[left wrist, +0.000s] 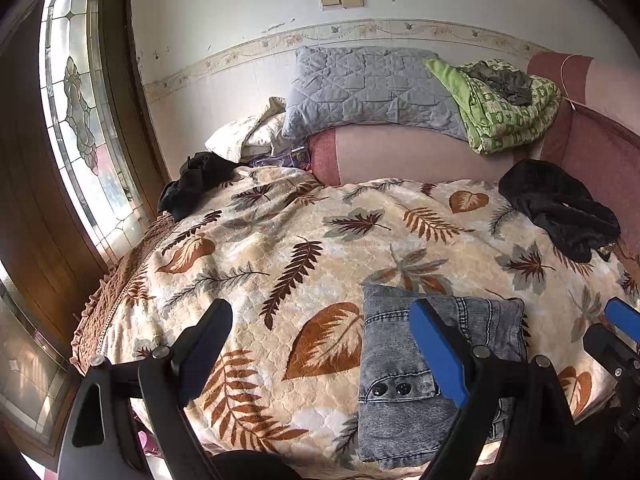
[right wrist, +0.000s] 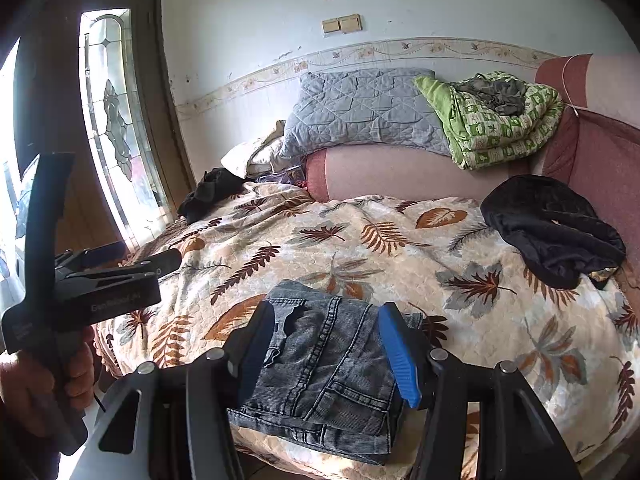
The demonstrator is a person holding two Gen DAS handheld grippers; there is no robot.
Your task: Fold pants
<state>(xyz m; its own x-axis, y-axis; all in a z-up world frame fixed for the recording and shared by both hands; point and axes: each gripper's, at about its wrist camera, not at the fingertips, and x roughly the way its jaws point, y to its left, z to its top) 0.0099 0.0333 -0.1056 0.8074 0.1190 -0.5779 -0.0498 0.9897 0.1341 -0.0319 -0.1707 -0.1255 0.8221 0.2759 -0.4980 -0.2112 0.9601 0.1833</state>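
Observation:
The grey denim pants (left wrist: 432,364) lie folded into a compact bundle near the front edge of the leaf-patterned bedspread (left wrist: 280,248); they also show in the right wrist view (right wrist: 328,368). My left gripper (left wrist: 320,316) is open and empty, hovering above the bed with the bundle under its right finger. My right gripper (right wrist: 326,320) is open and empty just above the bundle, its fingers to either side of it. The left gripper also shows from the side at the left of the right wrist view (right wrist: 156,260), and the right gripper's blue finger shows at the right edge of the left wrist view (left wrist: 624,316).
A black garment (right wrist: 552,232) lies at the right of the bed and another black garment (right wrist: 212,192) at the far left. A grey quilted pillow (right wrist: 360,112) and a green blanket (right wrist: 496,120) sit on the headboard. A stained-glass door (right wrist: 116,128) stands at the left.

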